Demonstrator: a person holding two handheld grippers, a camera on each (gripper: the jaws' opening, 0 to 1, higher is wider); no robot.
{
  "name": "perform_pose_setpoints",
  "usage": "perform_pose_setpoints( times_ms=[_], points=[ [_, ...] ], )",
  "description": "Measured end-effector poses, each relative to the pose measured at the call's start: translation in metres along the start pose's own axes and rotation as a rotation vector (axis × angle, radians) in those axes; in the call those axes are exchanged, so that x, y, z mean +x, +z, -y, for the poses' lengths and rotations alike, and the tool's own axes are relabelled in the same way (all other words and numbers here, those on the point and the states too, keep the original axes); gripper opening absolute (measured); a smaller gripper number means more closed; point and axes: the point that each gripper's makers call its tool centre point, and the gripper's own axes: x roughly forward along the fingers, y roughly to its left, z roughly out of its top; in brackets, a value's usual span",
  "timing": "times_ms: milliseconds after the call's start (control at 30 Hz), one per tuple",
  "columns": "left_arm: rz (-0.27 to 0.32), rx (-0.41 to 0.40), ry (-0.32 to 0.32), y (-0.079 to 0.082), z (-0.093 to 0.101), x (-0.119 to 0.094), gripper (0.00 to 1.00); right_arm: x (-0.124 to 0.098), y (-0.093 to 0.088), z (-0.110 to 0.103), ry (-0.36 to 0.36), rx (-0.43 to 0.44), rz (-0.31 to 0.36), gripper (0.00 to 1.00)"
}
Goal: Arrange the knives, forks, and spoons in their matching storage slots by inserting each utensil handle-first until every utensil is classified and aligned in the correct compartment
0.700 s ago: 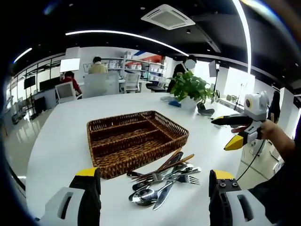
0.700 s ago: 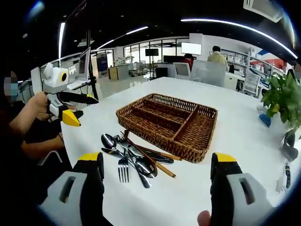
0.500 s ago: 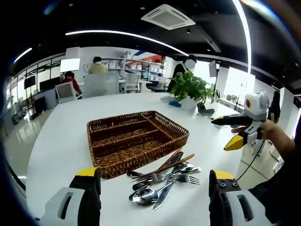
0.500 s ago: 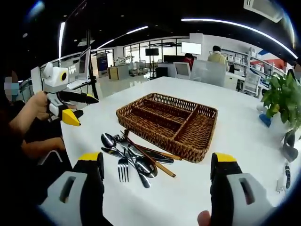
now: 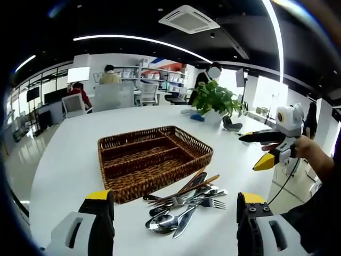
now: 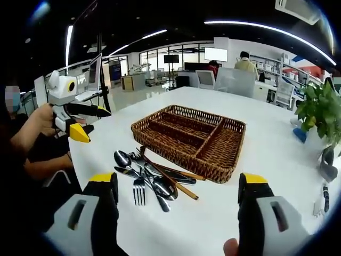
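A: Utensils (image 5: 184, 205) lie in a crossed heap on the counter (image 5: 69, 160), just at 5 o'clock of the wicker tray (image 5: 154, 154).

B: Both tools, left (image 5: 173, 229) and right (image 6: 178, 224), gape apart, holding nothing. Risk: pinching two overlapped handles together, or dragging the pile.

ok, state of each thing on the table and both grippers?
Basket: empty, all compartments bare.
Cutlery: loose crossed pile on the table beside the basket, unsorted.
Left gripper: open, empty.
Right gripper: open, empty.
Plant: upright, beyond the basket.
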Motion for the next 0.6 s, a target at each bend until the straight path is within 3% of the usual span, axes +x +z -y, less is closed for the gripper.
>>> perform_pose_setpoints(
  times_ms=[600],
  points=[
    [-0.004,0.001,-0.003,-0.0007,0.0014,-0.0008,1.00,-0.0011,-0.0012,-0.0006,0.001,-0.003,-0.006,0.94]
  ],
)
